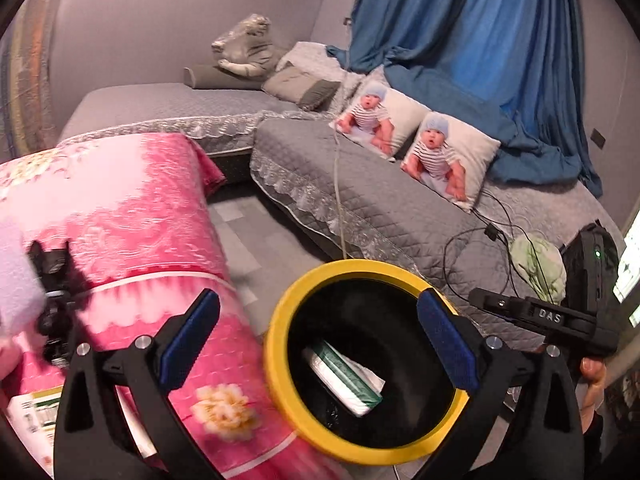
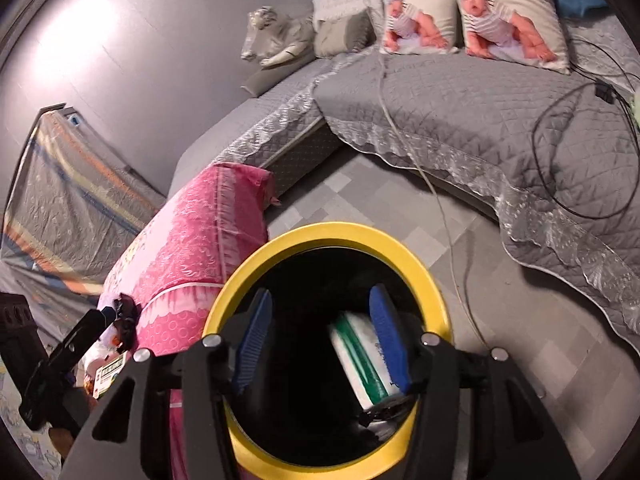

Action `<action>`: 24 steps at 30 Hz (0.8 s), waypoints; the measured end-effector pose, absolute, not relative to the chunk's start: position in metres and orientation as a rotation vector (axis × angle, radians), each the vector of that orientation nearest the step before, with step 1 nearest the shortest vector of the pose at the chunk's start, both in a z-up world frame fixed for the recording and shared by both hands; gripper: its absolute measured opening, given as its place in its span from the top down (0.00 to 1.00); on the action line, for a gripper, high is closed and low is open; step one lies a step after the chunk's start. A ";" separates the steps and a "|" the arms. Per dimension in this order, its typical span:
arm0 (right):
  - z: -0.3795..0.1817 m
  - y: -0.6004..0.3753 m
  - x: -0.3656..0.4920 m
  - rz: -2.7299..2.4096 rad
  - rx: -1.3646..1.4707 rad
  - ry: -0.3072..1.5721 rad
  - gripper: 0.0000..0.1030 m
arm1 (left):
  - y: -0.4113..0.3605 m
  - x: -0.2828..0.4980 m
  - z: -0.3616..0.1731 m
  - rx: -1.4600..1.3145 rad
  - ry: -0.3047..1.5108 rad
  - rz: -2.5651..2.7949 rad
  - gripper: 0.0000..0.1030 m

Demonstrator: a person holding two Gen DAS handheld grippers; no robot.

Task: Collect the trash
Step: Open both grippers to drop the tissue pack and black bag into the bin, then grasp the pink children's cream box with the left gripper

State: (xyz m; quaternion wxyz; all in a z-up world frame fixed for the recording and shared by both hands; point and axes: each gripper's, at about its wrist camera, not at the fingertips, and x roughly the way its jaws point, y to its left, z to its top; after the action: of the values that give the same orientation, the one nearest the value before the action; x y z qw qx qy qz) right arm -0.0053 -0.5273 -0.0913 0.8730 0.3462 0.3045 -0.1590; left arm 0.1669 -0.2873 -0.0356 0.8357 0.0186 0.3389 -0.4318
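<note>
Grey tiled floor [image 2: 400, 216] — yellow-rimmed bin [image 2: 420, 264] beside grey quilted sofa [image 2: 460, 104]

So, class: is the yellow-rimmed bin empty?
No: a green-and-white packet lies at the bottom of the yellow-rimmed bin.

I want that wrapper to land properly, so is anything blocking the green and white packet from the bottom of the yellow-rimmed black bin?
Nothing visible: the green and white packet already lies inside the yellow-rimmed black bin, below the open right gripper.

both wrist views overlook the bin [image 1: 280, 344] closely.
</note>
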 end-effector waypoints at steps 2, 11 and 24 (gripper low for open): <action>-0.084 -0.515 -0.004 -0.294 0.692 0.600 0.38 | -0.271 0.165 -0.028 0.035 0.694 -0.896 0.08; -0.046 -0.440 0.032 -0.052 0.494 0.567 0.07 | -0.156 0.138 -0.003 0.108 0.552 -0.868 0.08; -0.024 -0.339 0.087 0.205 0.363 0.583 0.07 | 0.059 0.137 -0.060 0.487 0.669 -0.760 0.08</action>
State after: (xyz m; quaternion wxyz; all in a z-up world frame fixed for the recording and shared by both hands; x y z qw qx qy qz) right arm 0.0871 -0.3385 -0.0244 0.9366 0.1774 0.2852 0.1002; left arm 0.1373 0.0585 -0.0599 0.8464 0.2307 0.3173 -0.3602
